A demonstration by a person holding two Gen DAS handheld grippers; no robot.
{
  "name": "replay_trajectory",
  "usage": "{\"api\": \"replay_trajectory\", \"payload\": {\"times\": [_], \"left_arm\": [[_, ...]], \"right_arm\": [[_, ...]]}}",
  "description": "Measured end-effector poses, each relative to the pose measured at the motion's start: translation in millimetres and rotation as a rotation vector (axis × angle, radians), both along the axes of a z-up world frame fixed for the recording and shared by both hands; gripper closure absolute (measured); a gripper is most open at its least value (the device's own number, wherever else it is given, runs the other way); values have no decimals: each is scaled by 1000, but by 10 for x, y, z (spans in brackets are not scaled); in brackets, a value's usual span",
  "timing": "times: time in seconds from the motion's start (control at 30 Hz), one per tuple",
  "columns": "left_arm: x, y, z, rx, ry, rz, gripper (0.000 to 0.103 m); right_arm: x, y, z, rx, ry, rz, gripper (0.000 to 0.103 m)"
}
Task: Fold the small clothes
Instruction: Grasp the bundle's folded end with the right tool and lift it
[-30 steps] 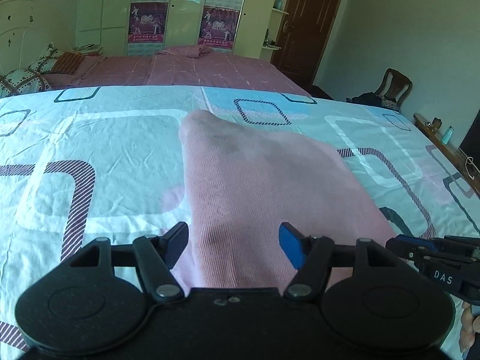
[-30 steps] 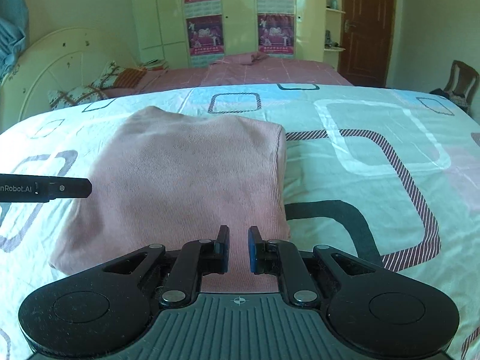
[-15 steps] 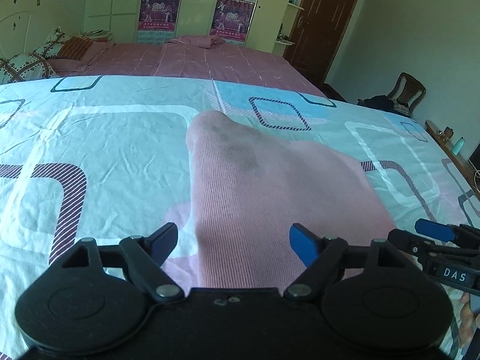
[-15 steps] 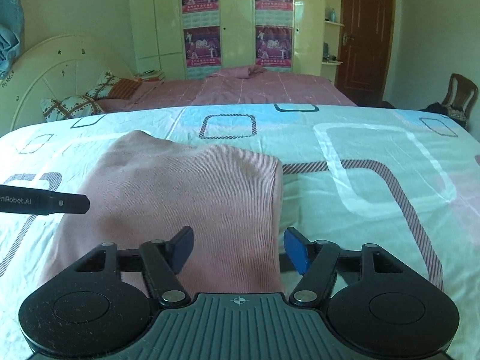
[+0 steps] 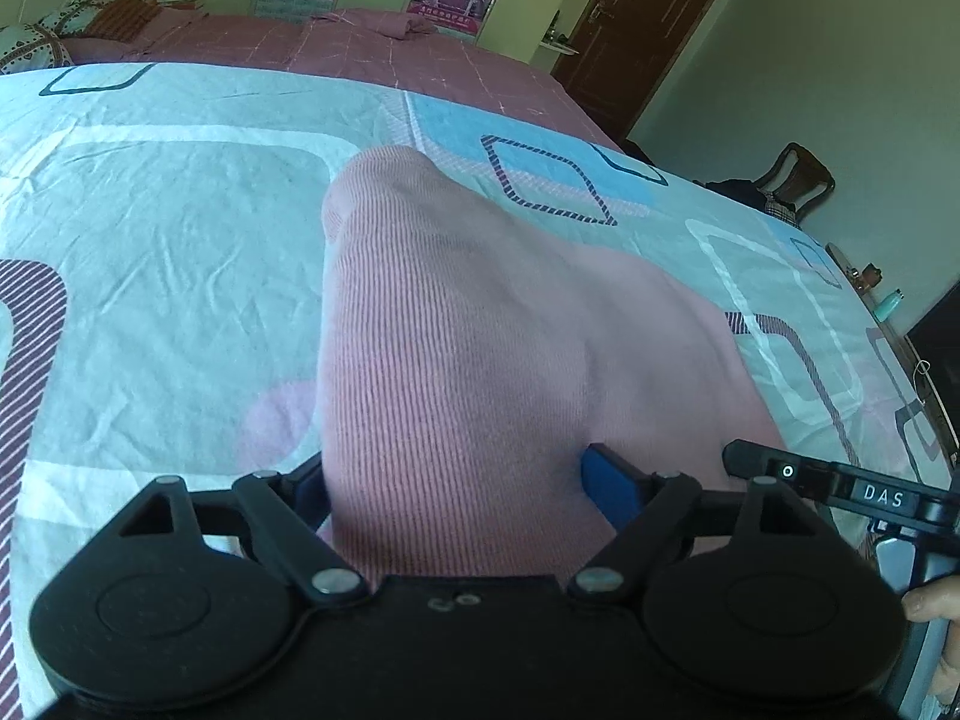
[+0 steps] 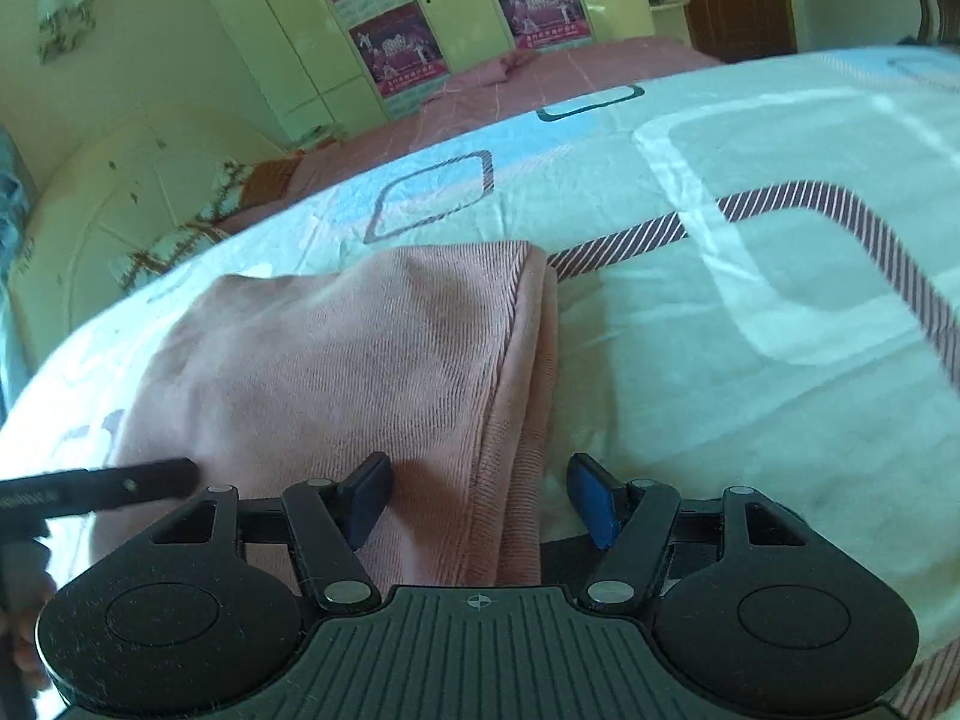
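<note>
A pink ribbed garment (image 5: 480, 348) lies folded on the patterned bedsheet (image 5: 150, 252). My left gripper (image 5: 462, 480) is open, its two fingers on either side of the garment's near left edge. The right gripper's finger (image 5: 840, 486) shows at the right. In the right wrist view the same garment (image 6: 360, 360) shows its doubled right edge. My right gripper (image 6: 480, 498) is open and straddles that near right edge. The left gripper's finger (image 6: 108, 489) shows at the left.
A second bed with a pink cover (image 5: 360, 42) and pillows (image 5: 54, 30) stands behind. Wardrobes with posters (image 6: 420, 30), a brown door (image 5: 648, 30) and a chair (image 5: 786, 180) line the room. The sheet (image 6: 750, 300) stretches to the right of the garment.
The right gripper opened from nearly shut. Both grippers moved forward and low, so the garment's near edge now lies between each pair of fingers. The right view tilted.
</note>
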State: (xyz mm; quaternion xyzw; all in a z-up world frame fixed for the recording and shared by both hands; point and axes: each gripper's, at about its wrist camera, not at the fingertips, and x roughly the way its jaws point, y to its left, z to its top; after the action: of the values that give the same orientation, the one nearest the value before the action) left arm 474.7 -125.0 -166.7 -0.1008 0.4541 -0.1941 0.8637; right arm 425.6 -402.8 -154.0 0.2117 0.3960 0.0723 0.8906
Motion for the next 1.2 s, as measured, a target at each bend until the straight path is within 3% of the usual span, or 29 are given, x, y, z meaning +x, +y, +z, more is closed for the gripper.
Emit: {"api": "replay_trajectory", "payload": {"times": [0.03,0.1,0.33,0.37,0.4,0.7,0.97,1.2], "left_arm": [[4,-6,-7,-7,4,1,21],[8,-16,-2,-18,8,-1,26],[37,-65,-19,-2,6,-19,31],[42,-82,-15,5,5,-18,33],[41,-79,-4,9,6,-12,37],[-81,-136,246,50,-66,-34,66],[-249,11,529,14,-108,-63,68],[-475,519,809,7,-144,-47,68]], "right_arm": [[-1,-23,-7,22,-4,12,43],[0,-68,-25,106,4,47,63],[53,-136,-66,189,3,32,64],[61,-116,-53,189,7,29,67],[72,-80,-40,183,16,39,80],[8,48,203,155,-23,48,83],[-84,329,593,186,-88,72,83],[-179,860,863,215,-117,96,83]]}}
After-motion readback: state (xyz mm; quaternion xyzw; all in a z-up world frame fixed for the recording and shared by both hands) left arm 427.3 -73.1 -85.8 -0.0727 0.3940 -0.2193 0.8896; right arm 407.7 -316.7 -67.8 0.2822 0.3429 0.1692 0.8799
